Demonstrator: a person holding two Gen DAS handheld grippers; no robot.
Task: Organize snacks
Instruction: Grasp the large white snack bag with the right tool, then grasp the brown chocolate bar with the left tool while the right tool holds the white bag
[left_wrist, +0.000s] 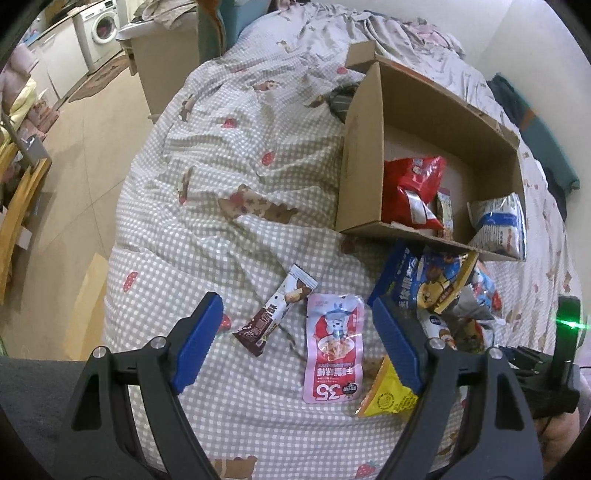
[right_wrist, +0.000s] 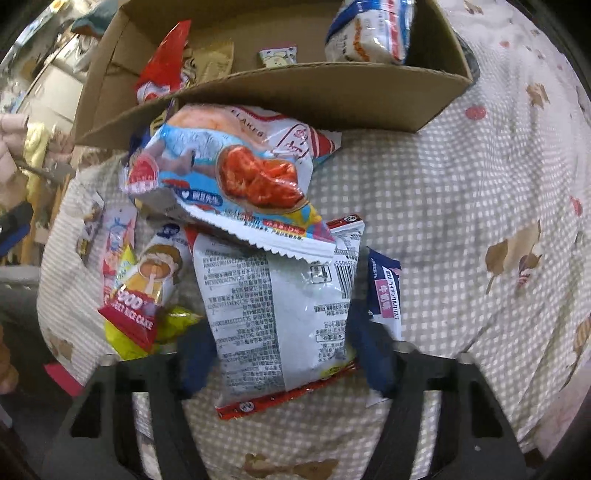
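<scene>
Our right gripper (right_wrist: 280, 354) straddles the white snack bag (right_wrist: 280, 306) near the cardboard box (right_wrist: 295, 96), jaws spread, not yet clamped. Our left gripper (left_wrist: 295, 343) hangs released over the pink pouch (left_wrist: 334, 347), likely next.

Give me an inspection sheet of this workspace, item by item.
Surface: beige checked quilt, rumpled.
Job's things: open brown cardboard box holding red foil bag and white-blue bag; pink sachet, brown-white bar wrapper and a pile of packets outside.
Clutter: clothes beyond the box.
Grippers: left hand-held gripper open above the sachet; right hand-held gripper open, straddling white printed bag.
Cables: nothing seen.
Surroundings: white washing machine, tiled floor.
</scene>
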